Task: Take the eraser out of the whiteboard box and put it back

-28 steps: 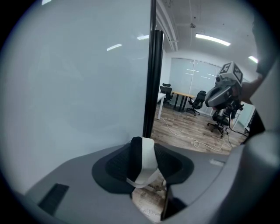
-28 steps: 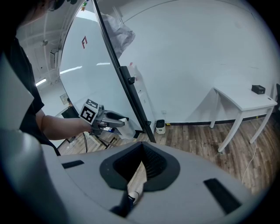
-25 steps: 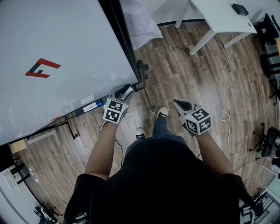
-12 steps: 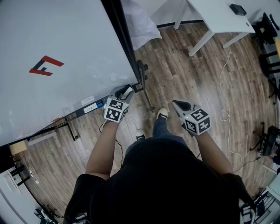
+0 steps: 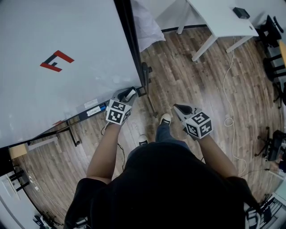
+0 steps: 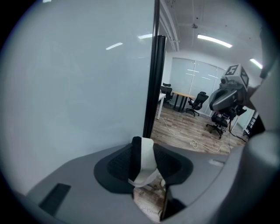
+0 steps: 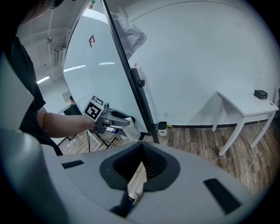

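The whiteboard (image 5: 53, 89) fills the head view from 8 to 12 o'clock. It carries a red logo (image 5: 56, 61), and its dark post (image 5: 134, 53) runs down the right edge. Wood floor (image 5: 196, 76) takes up the rest, with a white desk (image 5: 219, 18) at 1 o'clock. Your left gripper (image 5: 128, 94) sits at the board's lower right corner, by the right end of the ledge (image 5: 91, 109) under the board. Its fingers are closed on the eraser (image 6: 146, 159), which stands upright between them, white with a black face on its left. The right gripper view shows it as a white block at that gripper's tip, just beside the post; you cannot tell whether it touches the ledge. Your right gripper (image 5: 179, 108) hangs over the floor at 3 o'clock of the left one, well apart from the board. Its fingers are together with nothing between them. A small black box (image 5: 241, 12) lies on the desk.
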Demonstrator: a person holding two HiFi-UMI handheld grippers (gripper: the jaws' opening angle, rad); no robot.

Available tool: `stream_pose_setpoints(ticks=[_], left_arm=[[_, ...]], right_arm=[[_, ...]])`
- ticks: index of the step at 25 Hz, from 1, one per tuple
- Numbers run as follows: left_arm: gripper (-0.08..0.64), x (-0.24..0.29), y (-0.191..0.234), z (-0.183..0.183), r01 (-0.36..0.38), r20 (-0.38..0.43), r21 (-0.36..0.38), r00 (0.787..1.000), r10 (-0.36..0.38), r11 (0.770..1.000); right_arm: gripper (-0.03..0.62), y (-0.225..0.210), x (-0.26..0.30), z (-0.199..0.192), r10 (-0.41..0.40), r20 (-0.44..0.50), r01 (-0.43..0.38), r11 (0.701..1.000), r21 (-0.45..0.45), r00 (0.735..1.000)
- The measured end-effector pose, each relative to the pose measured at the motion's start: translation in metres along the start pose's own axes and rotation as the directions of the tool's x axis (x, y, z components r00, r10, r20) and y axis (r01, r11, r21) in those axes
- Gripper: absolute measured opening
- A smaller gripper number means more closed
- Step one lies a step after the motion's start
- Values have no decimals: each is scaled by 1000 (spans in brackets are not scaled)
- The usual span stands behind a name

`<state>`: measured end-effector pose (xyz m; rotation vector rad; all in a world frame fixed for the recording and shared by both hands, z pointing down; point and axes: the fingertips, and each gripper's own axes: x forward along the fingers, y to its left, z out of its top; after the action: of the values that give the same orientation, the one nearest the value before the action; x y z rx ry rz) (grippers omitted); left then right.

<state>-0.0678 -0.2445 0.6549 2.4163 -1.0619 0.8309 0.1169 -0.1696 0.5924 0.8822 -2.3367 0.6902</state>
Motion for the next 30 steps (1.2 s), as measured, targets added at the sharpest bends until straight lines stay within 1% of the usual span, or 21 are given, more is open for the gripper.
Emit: stream_pose_setpoints(ticks=[6,16,22,26,30], left_arm=[[153,-12,-3,9,-3,29,5,1000,3,1000],[153,-30,-3,21,-6,69,-9,998,7,1000],[153,-43,-6,33,-8,104,5,995,7,1000],[153,-53,-7,38,-4,129,2,992,4,1000],[153,-59,-9,41,-6,139,8,990,5,1000]], right_arm=[[-8,8,-3,2,3,2,-3,1000,-15,1000],[-8,19,-9,1,-1,13,1,1000,-23,1000],[-8,28,-11,6,-1,30,2,999,-33,1000],[-8,36,-14,5,-1,35,2,999,-38,999],[-8,40,-17,4,-3,40,5,999,-42,999]])
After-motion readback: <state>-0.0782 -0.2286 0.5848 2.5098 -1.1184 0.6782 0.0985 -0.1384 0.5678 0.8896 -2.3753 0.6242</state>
